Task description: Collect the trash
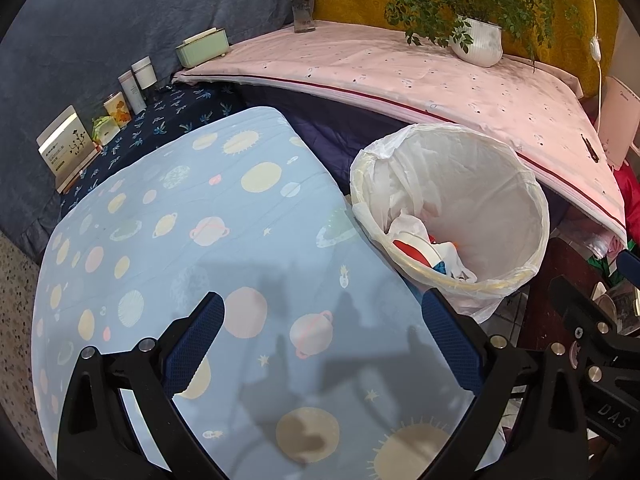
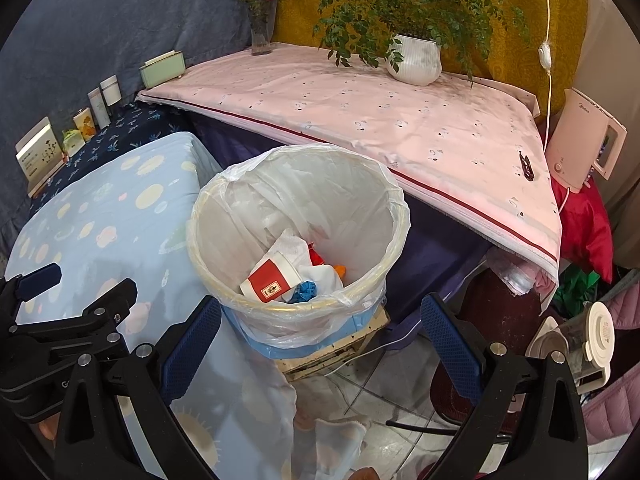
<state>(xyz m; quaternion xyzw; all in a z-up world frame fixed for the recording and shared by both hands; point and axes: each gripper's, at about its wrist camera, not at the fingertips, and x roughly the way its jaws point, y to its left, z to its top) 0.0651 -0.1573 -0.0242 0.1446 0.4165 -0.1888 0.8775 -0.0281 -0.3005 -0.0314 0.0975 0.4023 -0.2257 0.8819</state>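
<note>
A round bin lined with a white plastic bag stands on a low box between two tables. Inside lie a red and white paper cup, crumpled white paper and blue and orange scraps. My right gripper hangs open just in front of the bin, nothing between its blue pads. In the left wrist view the bin sits to the right, and my left gripper is open and empty above the light blue planet-print cloth. The left gripper also shows at the right wrist view's left edge.
A pink-clothed table stands behind the bin with a potted plant, a flower vase and a black clip. A green box, jars and cartons line the far left. A pink appliance, a blender jug and cables lie to the right.
</note>
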